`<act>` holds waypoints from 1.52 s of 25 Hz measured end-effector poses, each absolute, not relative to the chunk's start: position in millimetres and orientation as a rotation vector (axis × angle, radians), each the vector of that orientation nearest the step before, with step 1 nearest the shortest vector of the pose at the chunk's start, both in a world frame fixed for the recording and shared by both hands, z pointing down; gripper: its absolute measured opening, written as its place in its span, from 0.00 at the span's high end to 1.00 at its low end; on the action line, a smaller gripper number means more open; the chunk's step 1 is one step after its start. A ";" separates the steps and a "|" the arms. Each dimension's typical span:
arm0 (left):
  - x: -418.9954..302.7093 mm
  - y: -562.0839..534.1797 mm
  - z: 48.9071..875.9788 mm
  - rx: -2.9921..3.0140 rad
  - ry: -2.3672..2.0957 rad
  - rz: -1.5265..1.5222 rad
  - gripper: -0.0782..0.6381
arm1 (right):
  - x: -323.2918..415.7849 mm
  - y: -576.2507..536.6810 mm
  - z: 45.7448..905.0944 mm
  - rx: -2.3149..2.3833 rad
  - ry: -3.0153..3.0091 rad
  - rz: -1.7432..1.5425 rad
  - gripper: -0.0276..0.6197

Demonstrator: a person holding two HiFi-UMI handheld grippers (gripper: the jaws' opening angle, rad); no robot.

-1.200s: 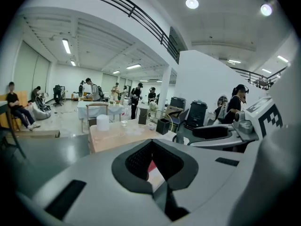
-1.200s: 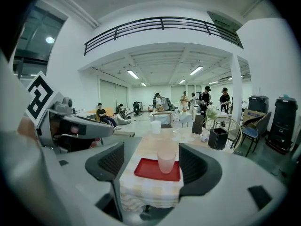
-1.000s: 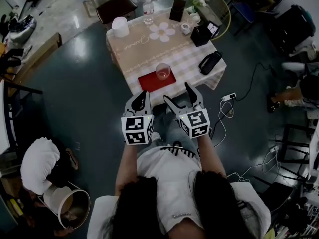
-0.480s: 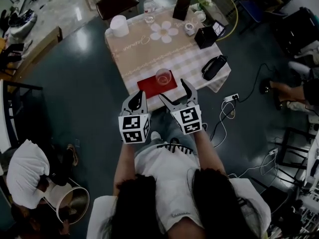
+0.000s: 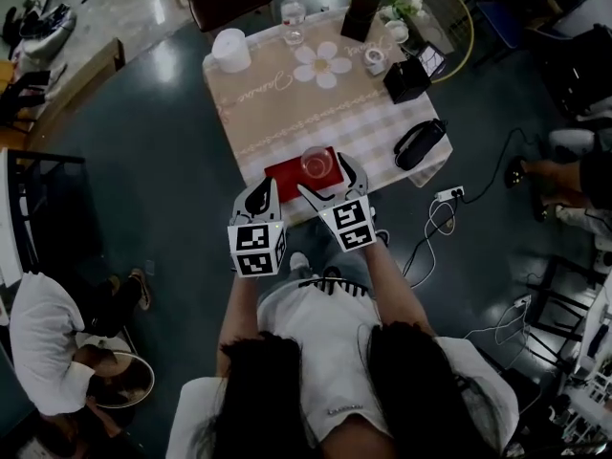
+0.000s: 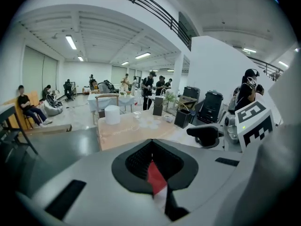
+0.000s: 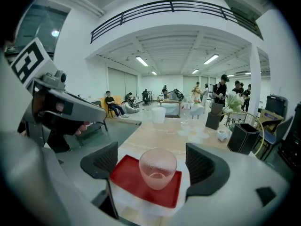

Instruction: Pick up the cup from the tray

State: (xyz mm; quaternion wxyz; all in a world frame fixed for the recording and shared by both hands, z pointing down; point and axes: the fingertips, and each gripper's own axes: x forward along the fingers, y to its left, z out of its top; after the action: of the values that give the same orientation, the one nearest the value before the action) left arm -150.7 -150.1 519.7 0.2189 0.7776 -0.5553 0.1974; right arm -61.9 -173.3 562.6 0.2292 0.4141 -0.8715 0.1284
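The clear cup (image 7: 157, 167) stands upright on the red tray (image 7: 124, 175). In the head view the tray lies at the near edge of the bench (image 5: 287, 113), at the centre of the frame, on a checked cloth.

The right tongs (image 5: 322, 173) are held at that near edge, reaching over the tray. Their jaws are wide apart and opening. In the right gripper view the cup shows in the gap between the two dark pads, with tray visible on either side of it, so neither pad touches it.

The left tongs (image 6: 151, 166) hang just left of the right pair, at the bench's edge and beside the tray. Their jaws are together with nothing between them. The left gripper view shows only a thin red sliver of the tray through the slit.

Farther up the bench in the head view:

- a white cylinder (image 5: 230, 50) at the upper left corner
- a water bottle (image 5: 294, 12) at the far edge
- a flower-shaped mat (image 5: 323, 63) near the middle
- a black box (image 5: 406, 80) toward the right
- a long black case (image 5: 419, 143) at the right edge, well apart from the tray
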 end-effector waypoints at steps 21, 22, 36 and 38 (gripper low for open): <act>-151.9 -178.6 556.3 2.032 -1.514 0.663 0.88 | -77.4 -207.0 632.5 0.917 -2.318 0.387 0.28; -151.3 -180.1 557.1 2.030 -1.514 0.662 0.88 | -78.5 -206.4 635.1 0.902 -2.315 0.395 0.28; -152.7 -184.5 561.4 2.001 -1.522 0.661 0.88 | -81.5 -201.4 655.0 0.771 -2.232 0.372 0.33; -153.6 -183.6 561.0 1.996 -1.523 0.664 0.88 | -81.9 -200.6 654.4 0.764 -2.233 0.376 0.33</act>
State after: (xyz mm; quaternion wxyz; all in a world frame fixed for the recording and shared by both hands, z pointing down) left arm -153.6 -183.6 561.0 0.2688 0.7403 -0.5648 0.2462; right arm -81.9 -200.6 654.4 0.3669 0.2975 -0.8692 0.1462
